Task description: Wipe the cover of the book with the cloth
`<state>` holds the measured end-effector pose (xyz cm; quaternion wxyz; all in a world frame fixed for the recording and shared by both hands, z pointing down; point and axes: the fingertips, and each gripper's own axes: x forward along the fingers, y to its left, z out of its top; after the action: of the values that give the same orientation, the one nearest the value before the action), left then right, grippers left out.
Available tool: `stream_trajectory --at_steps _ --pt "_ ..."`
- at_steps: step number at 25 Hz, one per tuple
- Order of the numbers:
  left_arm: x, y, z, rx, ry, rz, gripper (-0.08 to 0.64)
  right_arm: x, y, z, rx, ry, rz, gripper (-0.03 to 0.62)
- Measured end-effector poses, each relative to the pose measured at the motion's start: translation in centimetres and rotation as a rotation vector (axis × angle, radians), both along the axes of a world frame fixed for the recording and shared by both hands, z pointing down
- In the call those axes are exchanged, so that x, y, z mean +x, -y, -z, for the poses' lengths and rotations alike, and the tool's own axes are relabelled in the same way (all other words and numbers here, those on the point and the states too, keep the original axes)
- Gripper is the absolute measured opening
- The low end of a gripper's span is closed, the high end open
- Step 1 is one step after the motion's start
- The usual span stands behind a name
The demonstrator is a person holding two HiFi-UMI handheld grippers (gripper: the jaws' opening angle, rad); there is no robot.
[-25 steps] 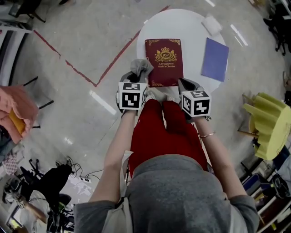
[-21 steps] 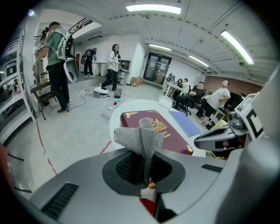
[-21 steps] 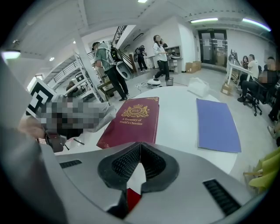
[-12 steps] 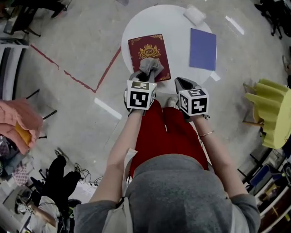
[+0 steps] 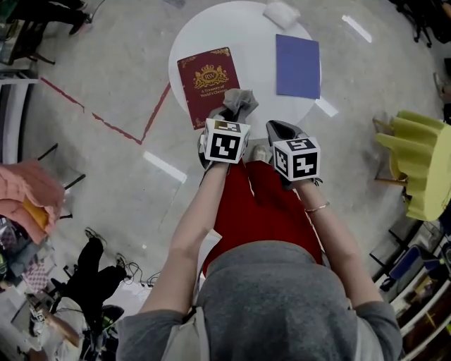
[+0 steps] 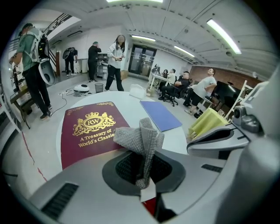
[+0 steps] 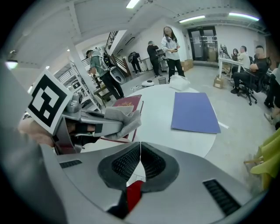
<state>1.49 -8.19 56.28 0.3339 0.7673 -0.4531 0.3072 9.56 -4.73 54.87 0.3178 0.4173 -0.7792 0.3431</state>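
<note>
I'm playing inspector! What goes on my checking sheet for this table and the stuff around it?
Surface: round white table.
Job's things: dark red book, closed and flat; grey cloth by its near corner.
Clutter: blue folder beside the book; small white packet at the far edge.
Grippers: left gripper shut on the cloth; right gripper shut, empty.
Cables: cable tangle on the floor, left of the person.
Surroundings: yellow chair; red tape line on the floor; people beyond.

We find the left hand-held gripper [image 6: 141,175] clamped on a grey cloth [image 6: 141,142], above the maroon book [image 6: 89,131] on the white counter [image 6: 127,105].
</note>
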Motion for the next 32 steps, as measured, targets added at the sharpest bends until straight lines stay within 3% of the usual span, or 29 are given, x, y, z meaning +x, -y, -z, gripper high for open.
stream_trajectory --at_steps 9,23,32 --pt "-2.4 -1.8 -1.2 0.004 0.001 0.125 0.029 -1.0 0.0 -1.2 -0.011 -0.017 0.075 0.029" --pt "-12.1 -3.9 -1.3 0.011 0.008 0.348 0.029 -8.3 0.6 -1.4 0.004 -0.041 0.251 0.029" --pt "-16.9 -4.2 -1.1 0.003 -0.043 0.397 0.029 -12.6 1.3 -1.9 -0.011 -0.057 0.291 0.028"
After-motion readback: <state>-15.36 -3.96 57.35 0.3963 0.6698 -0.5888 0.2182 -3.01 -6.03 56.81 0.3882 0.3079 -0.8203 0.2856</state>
